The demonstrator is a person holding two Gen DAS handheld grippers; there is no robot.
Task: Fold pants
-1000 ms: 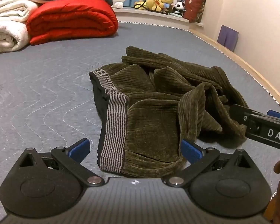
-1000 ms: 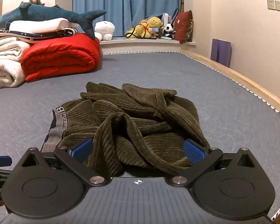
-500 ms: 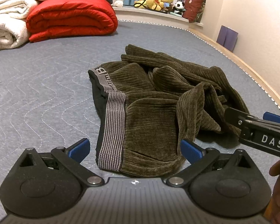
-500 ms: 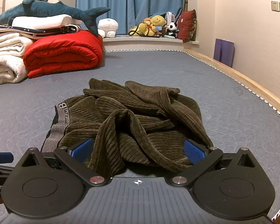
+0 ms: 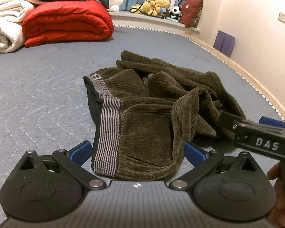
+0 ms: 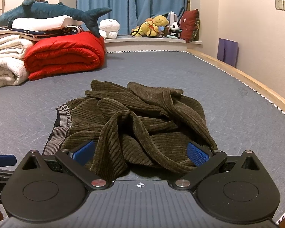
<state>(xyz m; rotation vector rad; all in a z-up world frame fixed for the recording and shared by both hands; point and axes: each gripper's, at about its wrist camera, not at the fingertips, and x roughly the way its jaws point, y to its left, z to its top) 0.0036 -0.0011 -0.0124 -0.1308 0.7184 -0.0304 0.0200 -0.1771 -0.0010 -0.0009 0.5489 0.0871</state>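
1 pair of olive corduroy pants (image 5: 153, 114), crumpled in a heap on the grey quilted mattress (image 5: 38, 95), striped waistband (image 5: 108, 131) to the left side. 2 grippers: left gripper (image 5: 136, 150) spread wide, blue pads either side of the waistband end, nothing pinched; right gripper (image 6: 140, 152) also spread, its pads flanking the bunched legs, nothing gripped. 1 red duvet (image 6: 64, 55), 1 white blanket (image 6: 5, 60), 1 plush shark (image 6: 51, 11), 1 cluster of soft toys (image 6: 157, 26) on the sill. Versus 0.5 s ago: both grippers lower and nearer the pants, jaws as wide as before; pants unmoved.
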